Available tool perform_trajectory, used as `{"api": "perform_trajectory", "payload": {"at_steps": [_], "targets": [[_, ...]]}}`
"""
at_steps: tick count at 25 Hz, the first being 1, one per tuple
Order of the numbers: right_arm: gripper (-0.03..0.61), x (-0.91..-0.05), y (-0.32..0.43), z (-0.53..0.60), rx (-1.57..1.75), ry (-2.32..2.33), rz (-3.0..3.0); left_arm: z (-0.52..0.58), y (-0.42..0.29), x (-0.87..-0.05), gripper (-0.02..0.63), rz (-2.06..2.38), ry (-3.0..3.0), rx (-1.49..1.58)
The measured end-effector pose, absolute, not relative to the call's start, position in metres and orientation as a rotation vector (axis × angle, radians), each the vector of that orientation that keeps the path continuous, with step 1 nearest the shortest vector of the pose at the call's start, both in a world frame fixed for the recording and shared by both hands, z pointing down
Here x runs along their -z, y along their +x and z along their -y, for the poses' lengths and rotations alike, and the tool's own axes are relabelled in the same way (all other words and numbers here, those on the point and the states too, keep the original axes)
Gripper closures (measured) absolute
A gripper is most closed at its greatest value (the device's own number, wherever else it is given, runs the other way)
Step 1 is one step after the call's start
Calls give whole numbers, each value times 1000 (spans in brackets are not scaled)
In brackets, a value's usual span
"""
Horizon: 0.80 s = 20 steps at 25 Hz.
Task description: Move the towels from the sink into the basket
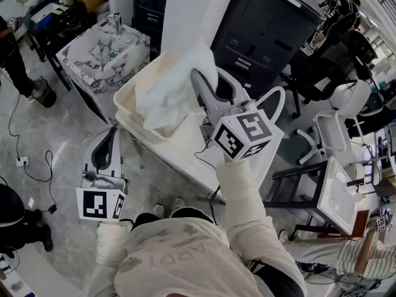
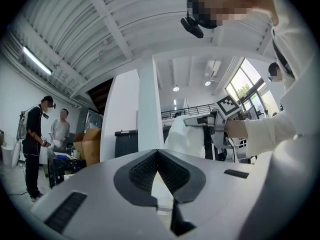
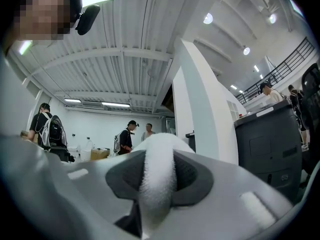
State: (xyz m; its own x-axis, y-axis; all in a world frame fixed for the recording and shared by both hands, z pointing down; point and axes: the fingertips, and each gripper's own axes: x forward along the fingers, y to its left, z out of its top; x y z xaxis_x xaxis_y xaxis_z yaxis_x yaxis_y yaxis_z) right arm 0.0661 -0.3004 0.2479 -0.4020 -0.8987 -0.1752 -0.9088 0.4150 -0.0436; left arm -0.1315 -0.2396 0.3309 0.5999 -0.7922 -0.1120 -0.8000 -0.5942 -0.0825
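My right gripper (image 1: 204,85) is shut on a white towel (image 1: 173,85), which hangs over the cream basket (image 1: 130,101) on a white table. In the right gripper view the towel (image 3: 159,174) fills the gap between the dark pads (image 3: 192,176). The marble sink (image 1: 102,51) stands beyond the basket at the upper left; I cannot see into its bowl. My left gripper (image 1: 109,138) hangs low to the left of the table, its jaws together with nothing between them. The left gripper view shows its tips (image 2: 158,156) touching, and the towel (image 2: 181,136) hanging from the right gripper (image 2: 202,124).
A black cabinet (image 1: 272,23) stands behind the basket beside a white column (image 1: 185,11). White chairs (image 1: 334,129) and a small side table (image 1: 337,193) are at the right. A cable (image 1: 28,166) lies on the floor at left. Other people stand at the back (image 3: 127,136).
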Motion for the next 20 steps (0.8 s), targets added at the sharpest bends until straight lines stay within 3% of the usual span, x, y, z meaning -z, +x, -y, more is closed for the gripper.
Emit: {"api": "perform_trajectory", "payload": {"at_steps": [20], "targets": [[465,-298,67,358,34,-1564,-2579,249,-127,-342,609,-1457,-2655,-43]]}}
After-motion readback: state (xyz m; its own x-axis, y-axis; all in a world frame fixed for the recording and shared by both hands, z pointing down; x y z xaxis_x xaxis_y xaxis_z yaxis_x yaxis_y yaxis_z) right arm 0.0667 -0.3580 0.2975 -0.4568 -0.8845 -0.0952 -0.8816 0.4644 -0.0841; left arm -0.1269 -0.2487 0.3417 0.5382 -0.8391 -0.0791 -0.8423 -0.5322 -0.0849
